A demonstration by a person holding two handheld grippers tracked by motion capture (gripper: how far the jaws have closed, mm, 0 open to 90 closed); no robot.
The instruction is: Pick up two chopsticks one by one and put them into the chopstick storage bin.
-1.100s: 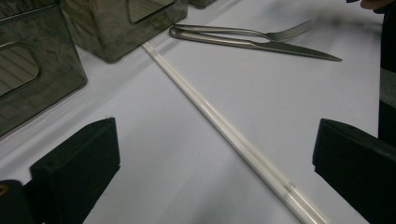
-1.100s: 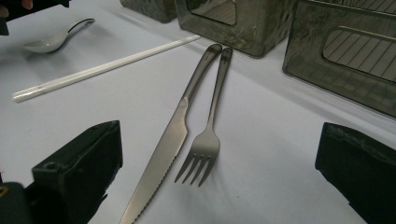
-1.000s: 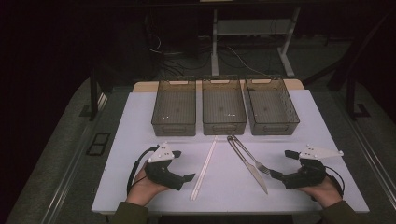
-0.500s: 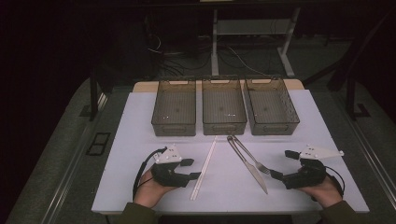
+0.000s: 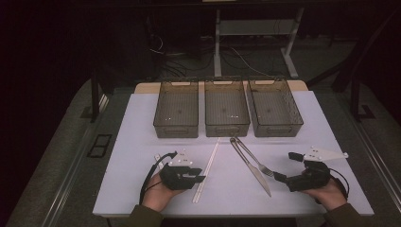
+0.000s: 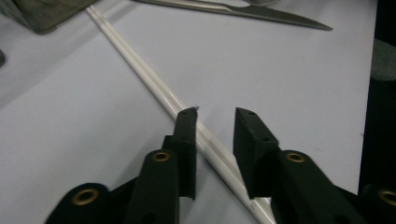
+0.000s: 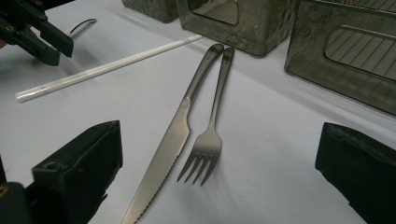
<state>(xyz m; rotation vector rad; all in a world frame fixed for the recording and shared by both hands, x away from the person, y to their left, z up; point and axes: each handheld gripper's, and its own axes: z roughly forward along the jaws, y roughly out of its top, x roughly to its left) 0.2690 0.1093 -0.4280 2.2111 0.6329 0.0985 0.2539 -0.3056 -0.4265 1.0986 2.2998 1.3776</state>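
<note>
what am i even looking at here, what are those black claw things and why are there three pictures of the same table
A person sits at a white table holding a hand-operated two-jaw gripper in each hand. One camera looks down from above; the other two ride on the grippers, looking along their black jaws. The left gripper has just been closing around a pair of white chopsticks that lie between its jaws, though the pads don't clearly press them yet. The right gripper is open, facing a knife and fork. Three empty bins stand at the back.

Left tool (image 5: 201, 178) low, jaws just closing (a gap remains); right tool (image 5: 285, 166) wide open.
</note>
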